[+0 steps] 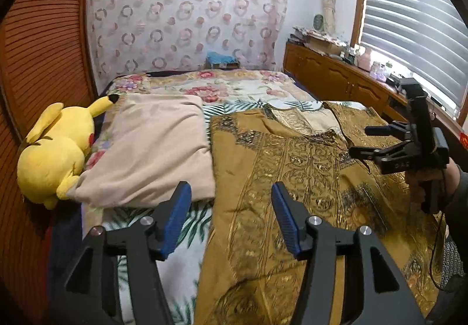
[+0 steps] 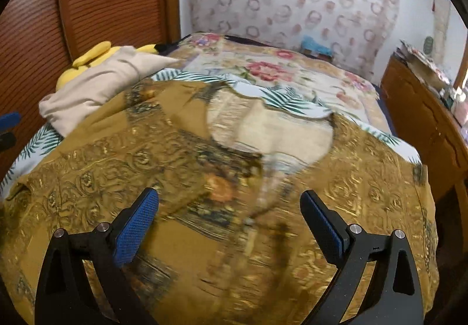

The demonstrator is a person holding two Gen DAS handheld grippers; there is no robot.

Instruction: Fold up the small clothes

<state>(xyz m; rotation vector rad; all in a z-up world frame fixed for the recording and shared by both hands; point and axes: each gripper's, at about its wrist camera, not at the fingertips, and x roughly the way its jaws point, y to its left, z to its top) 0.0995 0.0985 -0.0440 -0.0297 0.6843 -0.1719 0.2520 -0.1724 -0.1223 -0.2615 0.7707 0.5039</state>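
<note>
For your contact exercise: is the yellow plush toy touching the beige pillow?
Touching. In the left wrist view the plush toy presses against the pillow's left edge, no gap between.

The left wrist view looks forward between its own two fingers [image 1: 187, 222] from low over the near end of the bed [image 1: 163, 240], facing along it toward the patterned curtain [image 1: 187, 9] at 12 o'clock. The mustard garment [image 1: 280, 167] fills the 3 to 6 o'clock part, the beige pillow [image 1: 152, 149] sits at 10 o'clock, and the right gripper [image 1: 358, 141] shows at 3 o'clock.

The right wrist view faces much the same way but hangs closer over the mustard garment [image 2: 117, 167], which fills its lower half and is blurred near the lens. Both views share the garment, the beige pillow [image 2: 96, 85], the yellow plush [image 2: 87, 59], the bed and the curtain.
</note>
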